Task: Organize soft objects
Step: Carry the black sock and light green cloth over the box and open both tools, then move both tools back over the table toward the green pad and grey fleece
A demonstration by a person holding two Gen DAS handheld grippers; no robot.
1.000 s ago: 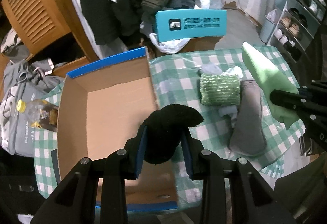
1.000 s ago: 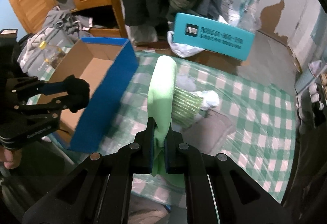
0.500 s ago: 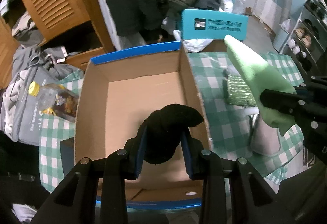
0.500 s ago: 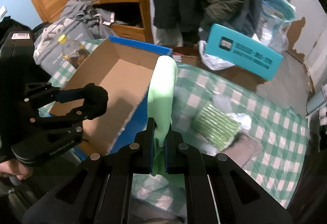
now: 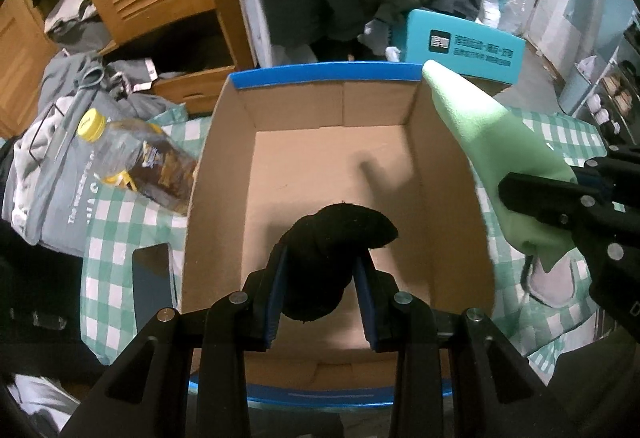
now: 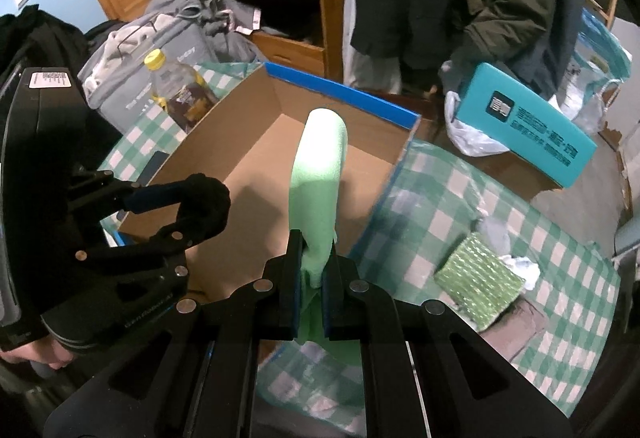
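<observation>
Clamping a bunched black sock (image 5: 328, 262), the left gripper (image 5: 320, 302) hangs over the open cardboard box (image 5: 304, 174); blue pads press both sides of the bundle, jaws partway open around it. Sock is held above the bare box floor, towards the near wall. Same gripper (image 6: 192, 210) shows in the right wrist view, sock (image 6: 208, 202) at its tip, over the box (image 6: 256, 174).

Right gripper (image 6: 312, 278): jaws nearly closed, pinching a pale green foam-like cloth (image 6: 320, 182) that stands up stiff from between the pads. In the left wrist view the right gripper (image 5: 560, 194) sits beside the box's right wall, the green cloth (image 5: 488, 142) rising along that wall towards the far blue rim.

Box rests on a green-and-white checked tablecloth (image 6: 480, 206). On the cloth, well apart from the box: a green ribbed scrubber pad (image 6: 478, 280) lying on a grey piece of fabric (image 6: 516, 326). Left of the box: a plastic bottle (image 5: 136, 158) with yellow cap lying tilted, and a dark phone (image 5: 152, 278) flat near the box corner. Teal carton (image 5: 460, 46) beyond the far edge.
</observation>
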